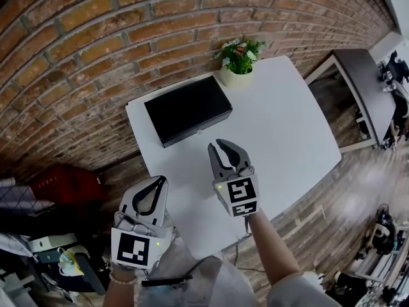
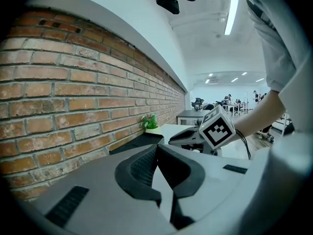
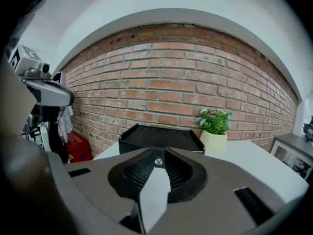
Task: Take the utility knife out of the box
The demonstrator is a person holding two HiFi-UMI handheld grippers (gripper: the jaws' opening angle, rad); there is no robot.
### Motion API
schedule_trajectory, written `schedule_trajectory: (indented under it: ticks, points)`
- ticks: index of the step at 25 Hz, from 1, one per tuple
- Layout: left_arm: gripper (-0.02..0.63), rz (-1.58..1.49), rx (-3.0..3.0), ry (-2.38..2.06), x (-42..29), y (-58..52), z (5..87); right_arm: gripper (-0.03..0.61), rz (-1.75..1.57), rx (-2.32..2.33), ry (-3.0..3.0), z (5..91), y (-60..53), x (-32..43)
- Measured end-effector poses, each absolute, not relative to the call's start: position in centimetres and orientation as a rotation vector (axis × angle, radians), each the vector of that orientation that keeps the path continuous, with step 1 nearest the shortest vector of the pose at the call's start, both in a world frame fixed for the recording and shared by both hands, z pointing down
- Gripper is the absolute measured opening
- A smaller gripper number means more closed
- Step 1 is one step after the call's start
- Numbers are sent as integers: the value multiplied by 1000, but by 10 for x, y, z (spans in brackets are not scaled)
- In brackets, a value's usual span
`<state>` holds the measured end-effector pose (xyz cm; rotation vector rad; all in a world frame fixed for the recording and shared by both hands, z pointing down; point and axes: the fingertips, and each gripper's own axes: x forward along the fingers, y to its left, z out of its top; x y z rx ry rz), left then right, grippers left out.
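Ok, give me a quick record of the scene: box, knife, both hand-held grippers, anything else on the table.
box: black box, appears closed, flat on the white table by the brick wall
utility knife: not visible
left hand-held gripper: shut, empty, at the table's near edge, short of the box
right hand-held gripper: shut, empty, over the table, nearer the box, not touching it
other: potted plant beside the box, toward the wall

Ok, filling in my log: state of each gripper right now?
Left gripper: tongs closed, empty.
Right gripper: tongs closed, empty.
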<state>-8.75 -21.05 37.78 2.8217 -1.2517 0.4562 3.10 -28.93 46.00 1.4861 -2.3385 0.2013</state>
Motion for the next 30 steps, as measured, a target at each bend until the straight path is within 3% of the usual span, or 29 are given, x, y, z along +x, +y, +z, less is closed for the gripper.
schedule_trajectory:
  ticks: [6,10,30]
  points:
    - [18,474,2783,-1220,-85,-218,397,60,238,1453,-2321,488,-309,28]
    - [18,503,2789,-1192,-86,-223,406,120,261,1411,-2326,504,-322,19]
    - [18,538,2767,-1215,-106,-238,419,95,276,1359,-2255,544,-358,5]
